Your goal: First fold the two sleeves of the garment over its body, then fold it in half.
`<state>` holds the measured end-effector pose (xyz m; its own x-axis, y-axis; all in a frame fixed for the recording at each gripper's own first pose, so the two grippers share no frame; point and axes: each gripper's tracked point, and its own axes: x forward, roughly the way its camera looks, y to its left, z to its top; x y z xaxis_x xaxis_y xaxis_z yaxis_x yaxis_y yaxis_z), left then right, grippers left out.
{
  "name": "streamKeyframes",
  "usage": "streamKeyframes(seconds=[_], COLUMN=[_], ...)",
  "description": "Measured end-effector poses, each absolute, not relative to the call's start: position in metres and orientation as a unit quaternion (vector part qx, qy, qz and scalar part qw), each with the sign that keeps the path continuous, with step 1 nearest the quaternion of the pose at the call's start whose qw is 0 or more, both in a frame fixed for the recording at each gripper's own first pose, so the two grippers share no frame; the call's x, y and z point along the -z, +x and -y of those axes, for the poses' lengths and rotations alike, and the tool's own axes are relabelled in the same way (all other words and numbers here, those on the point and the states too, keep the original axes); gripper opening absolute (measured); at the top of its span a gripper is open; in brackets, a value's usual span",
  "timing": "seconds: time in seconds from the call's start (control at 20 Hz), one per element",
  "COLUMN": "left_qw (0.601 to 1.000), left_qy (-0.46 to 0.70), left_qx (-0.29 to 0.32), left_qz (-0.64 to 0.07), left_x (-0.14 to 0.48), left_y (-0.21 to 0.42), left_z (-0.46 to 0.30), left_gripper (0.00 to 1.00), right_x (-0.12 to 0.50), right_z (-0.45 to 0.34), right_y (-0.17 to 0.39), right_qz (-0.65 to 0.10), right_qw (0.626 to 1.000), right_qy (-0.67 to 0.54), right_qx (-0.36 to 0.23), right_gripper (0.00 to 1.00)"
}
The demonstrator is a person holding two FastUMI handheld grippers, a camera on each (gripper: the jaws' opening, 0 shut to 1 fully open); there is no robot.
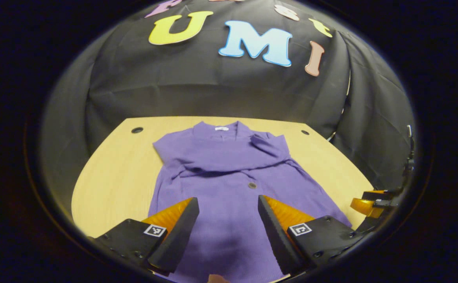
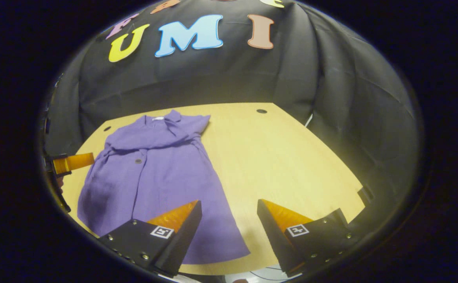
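Note:
A purple garment (image 1: 229, 184) lies flat on the wooden table (image 1: 119, 177), collar toward the far wall, both sleeves folded across its chest. My left gripper (image 1: 228, 210) hovers open over the garment's lower body, nothing between its fingers. In the right gripper view the same garment (image 2: 154, 177) spreads at the left, its hem near the front edge. My right gripper (image 2: 229, 214) stands open above the hem's right corner and bare table (image 2: 292, 157). The right gripper (image 1: 370, 204) appears at the far right of the left gripper view. The left gripper (image 2: 69, 163) peeks in at the left edge of the right gripper view.
Black cloth walls close the booth behind and on both sides of the table. Small round holes (image 1: 137, 130) (image 2: 261, 111) mark the table's far corners. Bare wood stretches to the right of the garment in the right gripper view.

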<state>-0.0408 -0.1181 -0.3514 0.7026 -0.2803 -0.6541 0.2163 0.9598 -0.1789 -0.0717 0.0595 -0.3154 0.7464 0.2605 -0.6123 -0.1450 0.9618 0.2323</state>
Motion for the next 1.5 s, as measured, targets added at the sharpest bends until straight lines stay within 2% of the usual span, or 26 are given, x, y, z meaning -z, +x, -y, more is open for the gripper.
streamKeyframes(seconds=[0.35, 0.85, 0.9, 1.05, 1.1, 1.3, 1.35, 1.5], left_qw=[0.917, 0.907, 0.907, 0.903, 0.903, 0.905, 0.905, 0.904], left_qy=[-0.042, -0.013, -0.011, -0.016, -0.016, -0.014, -0.014, -0.015], left_qx=[0.121, 0.106, 0.105, 0.102, 0.102, 0.093, 0.091, 0.091], left_qz=[-0.377, -0.407, -0.409, -0.417, -0.417, -0.415, -0.416, -0.418], left_x=[0.365, 0.403, 0.405, 0.415, 0.415, 0.42, 0.421, 0.421], left_y=[-0.107, -0.184, -0.188, -0.201, -0.203, -0.201, -0.2, -0.2], left_z=[0.063, 0.002, -0.003, -0.011, -0.011, -0.007, -0.005, 0.006], left_gripper=[1.0, 0.95, 0.95, 0.95, 0.98, 0.95, 0.99, 0.99], right_x=[0.343, 0.378, 0.379, 0.376, 0.375, 0.375, 0.376, 0.376], right_z=[-0.067, -0.071, -0.07, -0.076, -0.08, -0.098, -0.1, -0.108], right_y=[-0.096, -0.113, -0.115, -0.12, -0.124, -0.134, -0.136, -0.137], right_qz=[-0.372, -0.402, -0.402, -0.398, -0.399, -0.407, -0.408, -0.402], right_qw=[0.916, 0.898, 0.898, 0.897, 0.896, 0.895, 0.896, 0.901], right_qy=[0.099, 0.141, 0.146, 0.154, 0.151, 0.122, 0.111, 0.084], right_qx=[-0.113, -0.107, -0.107, -0.116, -0.121, -0.137, -0.137, -0.142], right_gripper=[0.89, 0.89, 0.89, 0.97, 0.97, 0.98, 0.99, 1.0])
